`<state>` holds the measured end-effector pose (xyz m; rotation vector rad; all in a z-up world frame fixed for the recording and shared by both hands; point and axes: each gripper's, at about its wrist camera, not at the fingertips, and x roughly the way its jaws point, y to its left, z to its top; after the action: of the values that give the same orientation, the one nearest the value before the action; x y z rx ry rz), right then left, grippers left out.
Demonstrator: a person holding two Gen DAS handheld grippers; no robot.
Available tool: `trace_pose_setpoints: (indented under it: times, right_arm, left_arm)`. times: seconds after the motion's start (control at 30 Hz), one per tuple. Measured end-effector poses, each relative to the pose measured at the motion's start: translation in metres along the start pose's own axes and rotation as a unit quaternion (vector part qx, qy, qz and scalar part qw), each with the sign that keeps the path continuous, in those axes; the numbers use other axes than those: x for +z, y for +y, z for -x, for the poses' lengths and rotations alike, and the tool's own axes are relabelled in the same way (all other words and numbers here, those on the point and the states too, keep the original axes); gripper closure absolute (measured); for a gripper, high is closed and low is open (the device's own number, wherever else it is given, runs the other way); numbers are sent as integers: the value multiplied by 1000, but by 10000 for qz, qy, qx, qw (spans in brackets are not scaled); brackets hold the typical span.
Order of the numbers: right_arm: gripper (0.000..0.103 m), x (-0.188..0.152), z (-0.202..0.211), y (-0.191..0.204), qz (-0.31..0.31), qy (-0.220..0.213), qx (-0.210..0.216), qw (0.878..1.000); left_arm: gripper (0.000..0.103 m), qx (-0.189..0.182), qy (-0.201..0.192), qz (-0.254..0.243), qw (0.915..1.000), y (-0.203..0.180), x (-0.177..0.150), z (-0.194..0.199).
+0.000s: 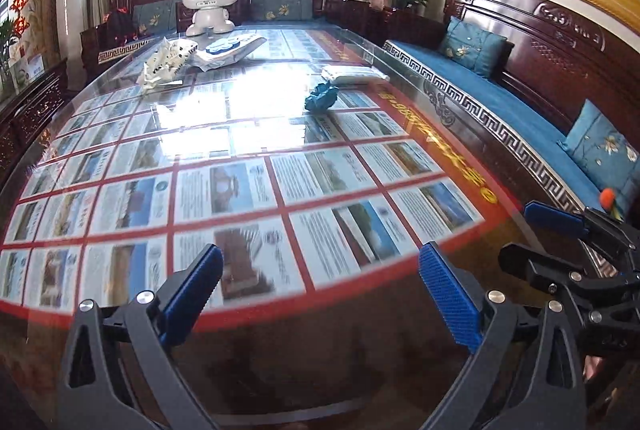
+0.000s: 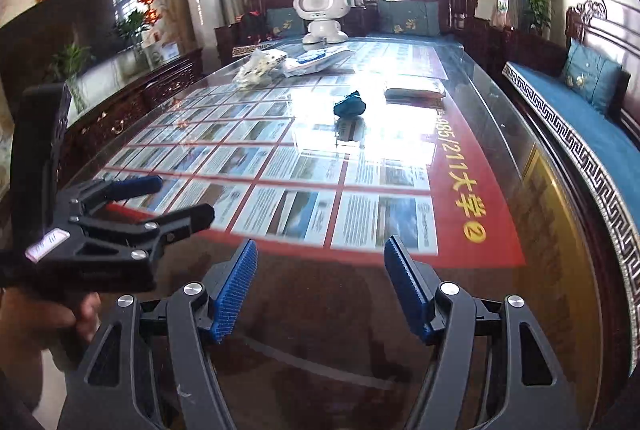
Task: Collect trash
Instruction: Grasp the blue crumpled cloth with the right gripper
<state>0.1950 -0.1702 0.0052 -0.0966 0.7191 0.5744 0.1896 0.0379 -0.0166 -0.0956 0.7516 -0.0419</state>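
Left tool (image 1: 320, 266) wide, empty, over the near desk (image 2: 360, 330) edge. Right tool (image 2: 320, 262) wide too, empty, just beside it at 3 o'clock. White wrapper (image 1: 166, 62) far off at 11 o'clock, pack (image 1: 230, 50) beside it near the toy robot (image 1: 208, 2). Blue wad (image 2: 350, 104) mid-desk, about 12 o'clock from both tools, well apart; roundish, no clear long axis. Flat packet (image 2: 414, 88) behind it at 1 o'clock. Right tool looks slightly nearer the wad
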Motion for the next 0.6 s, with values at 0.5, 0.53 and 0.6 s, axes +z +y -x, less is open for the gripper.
trace_pose_setpoints:
  times: [0.5, 0.53, 0.6]
  right_arm:
    - [38, 97, -123, -26, 346, 59, -218, 9991]
    - [38, 103, -131, -29, 333, 93, -238, 9991]
    - [38, 111, -143, -34, 320, 127, -233, 9991]
  left_arm:
    - [5, 1, -10, 226, 9997, 54, 116, -122]
    - [5, -30, -16, 176, 9998, 56, 120, -127]
    - [5, -11, 27, 59, 10000, 60, 129, -138]
